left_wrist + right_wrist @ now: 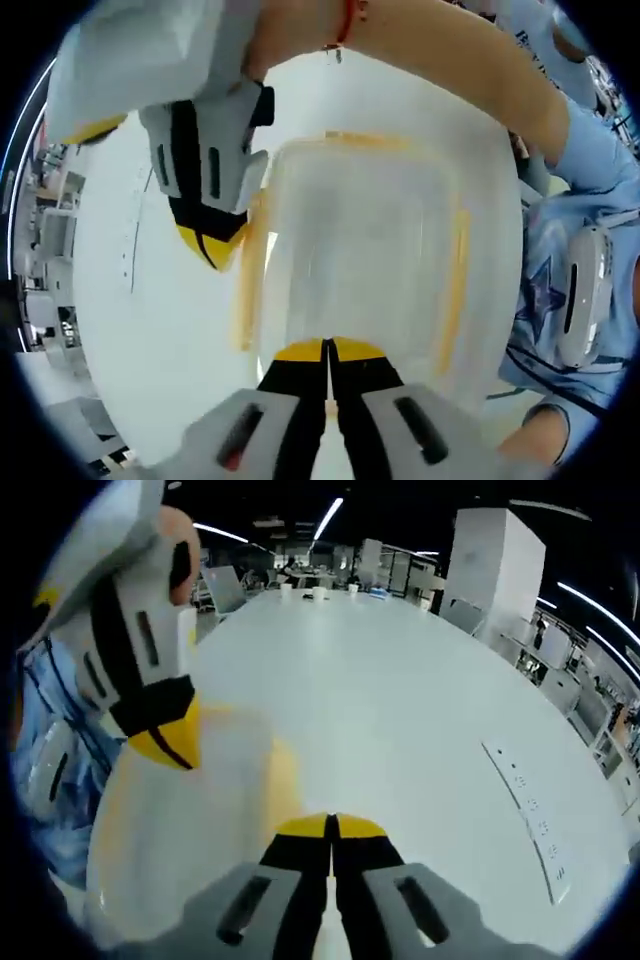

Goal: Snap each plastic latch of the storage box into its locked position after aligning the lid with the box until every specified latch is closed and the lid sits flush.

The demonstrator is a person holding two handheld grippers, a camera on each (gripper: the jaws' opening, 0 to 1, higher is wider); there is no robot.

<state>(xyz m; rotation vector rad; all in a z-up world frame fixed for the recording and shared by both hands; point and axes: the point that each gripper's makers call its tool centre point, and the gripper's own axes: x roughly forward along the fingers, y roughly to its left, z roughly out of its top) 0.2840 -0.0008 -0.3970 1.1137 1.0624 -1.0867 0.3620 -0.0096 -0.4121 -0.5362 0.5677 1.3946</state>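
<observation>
A translucent storage box with its lid on sits on a white table, two hand-held grippers pressing at its edges. In the left gripper view, the left gripper has its yellow-tipped jaws drawn together with no gap, resting at the near edge of the lid, nothing visibly caught between them. The right gripper reaches in from beyond the box, its yellow tips touching the box's far-left corner beside a yellow latch; its jaws also appear closed and empty.

The lid looks seated and roughly square on the box, so the aligning step seems done. Yellow latches run along both long sides, another opposite the first, and a further yellow strip on the far edge. Whether any is snapped fully home cannot be told through the blur; latching likely remains the work in hand.

The right gripper view shows what the other cannot: the broad table stretching away from the box, a power strip lying well apart from it, and a lit office beyond. Here the right gripper sits closed at the lid's edge, with the left gripper bearing on the lid beside it. A person's blue sleeve borders the box in the left gripper view.
</observation>
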